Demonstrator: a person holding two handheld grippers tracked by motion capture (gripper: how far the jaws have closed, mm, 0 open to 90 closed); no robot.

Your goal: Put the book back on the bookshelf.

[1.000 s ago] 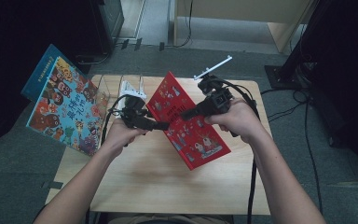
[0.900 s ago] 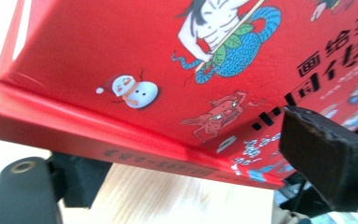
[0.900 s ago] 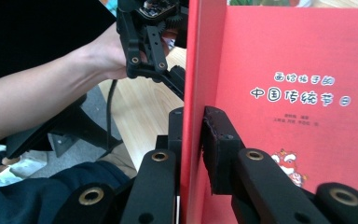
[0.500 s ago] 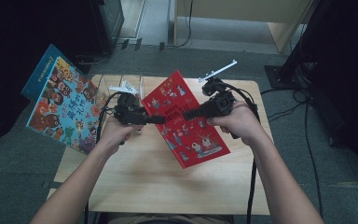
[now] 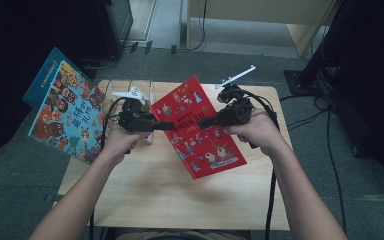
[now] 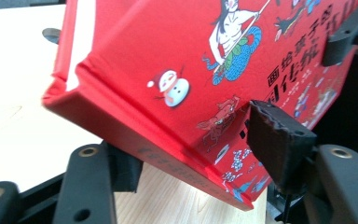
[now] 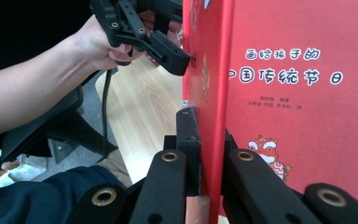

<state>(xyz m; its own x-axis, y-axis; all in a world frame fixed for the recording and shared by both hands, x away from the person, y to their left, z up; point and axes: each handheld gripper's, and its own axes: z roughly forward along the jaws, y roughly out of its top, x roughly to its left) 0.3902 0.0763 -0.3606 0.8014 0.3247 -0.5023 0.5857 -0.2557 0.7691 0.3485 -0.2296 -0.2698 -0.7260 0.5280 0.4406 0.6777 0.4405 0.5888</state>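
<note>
Left gripper view — red book (image 6: 177, 60) top cut off, lower jaw half hidden.

Red hardcover picture book (image 5: 200, 127): closed, thin, glossy cover printed with small cartoon figures, a snowman, and white and dark Chinese title characters; white page block visible at one end in the left gripper view. Held clear of the wooden surface (image 5: 180, 200), tilted, cover facing up toward the high camera, long axis running diagonally from near the far edge toward the right near area. Spine side faces the left edge of the surface. Right tool (image 5: 203, 122) is clamped on the book's right-hand edge, one jaw on each face. Left tool (image 5: 166, 126) straddles the spine edge; contact of its pads is unclear.
</note>
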